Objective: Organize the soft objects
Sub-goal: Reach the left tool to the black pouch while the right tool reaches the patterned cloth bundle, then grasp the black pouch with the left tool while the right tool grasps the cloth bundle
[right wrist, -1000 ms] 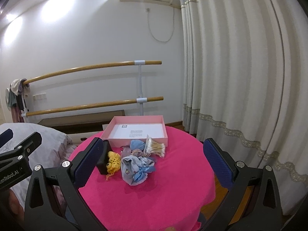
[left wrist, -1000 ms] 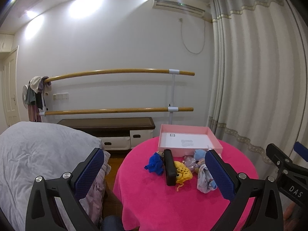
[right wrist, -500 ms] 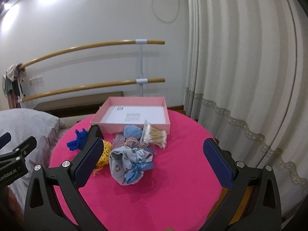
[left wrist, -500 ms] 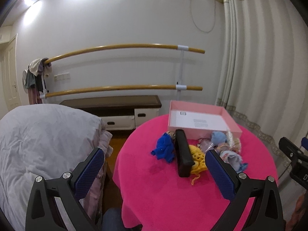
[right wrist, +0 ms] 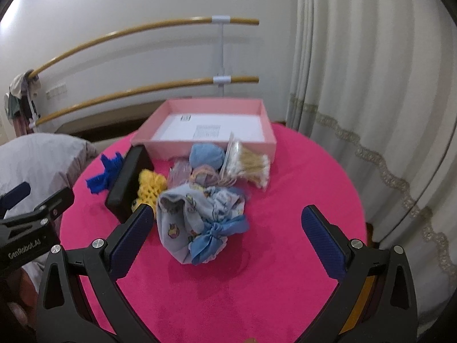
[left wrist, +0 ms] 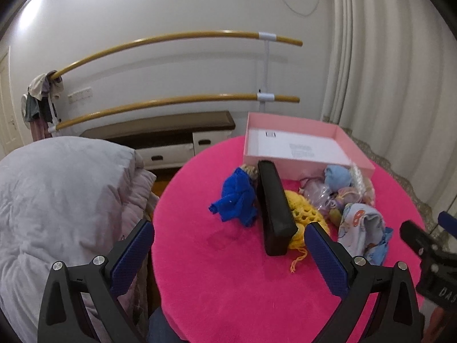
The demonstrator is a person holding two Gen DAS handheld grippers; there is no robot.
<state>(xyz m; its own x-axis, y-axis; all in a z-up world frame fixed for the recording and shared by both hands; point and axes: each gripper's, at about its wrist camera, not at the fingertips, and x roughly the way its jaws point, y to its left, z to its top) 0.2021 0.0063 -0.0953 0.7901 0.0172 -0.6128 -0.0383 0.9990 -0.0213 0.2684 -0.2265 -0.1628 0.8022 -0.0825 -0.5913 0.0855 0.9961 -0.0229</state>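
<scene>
— On the counter (right wrist: 285, 257), what's been sorted so far?

— Nothing, as far as I can judge. The pink box (right wrist: 211, 143) at the far side holds only its white lining with a printed label; no soft thing lies in it.

— And where's the pile?

— Just in front of the box, all bunched together. A blue knit piece (left wrist: 237, 197) sits on the left, then a black case (left wrist: 272, 208) lying lengthwise, with a yellow crochet piece (right wrist: 150, 184) touching its right side. Behind those are a pale blue bundle (right wrist: 205, 154), a small pinkish bag (right wrist: 180, 171) and a packet of cotton swabs (right wrist: 251, 165), close against the box wall. Nearest the front is a patterned cloth pouch (right wrist: 194, 214) with a blue bow.

— What are the tongs doing?

— The left tongs (left wrist: 228, 254) are spread wide and pinch nothing; they hang above the near edge, pointing toward the blue piece and the case. The right tongs (right wrist: 225, 243) are also spread and hold nothing, with the patterned pouch lying between their fingers but clear of both.

— So what's left?

— Everything, I'd say: each soft item has yet to go into the box. The pouch looks like the easiest first pick for the right side.
</scene>
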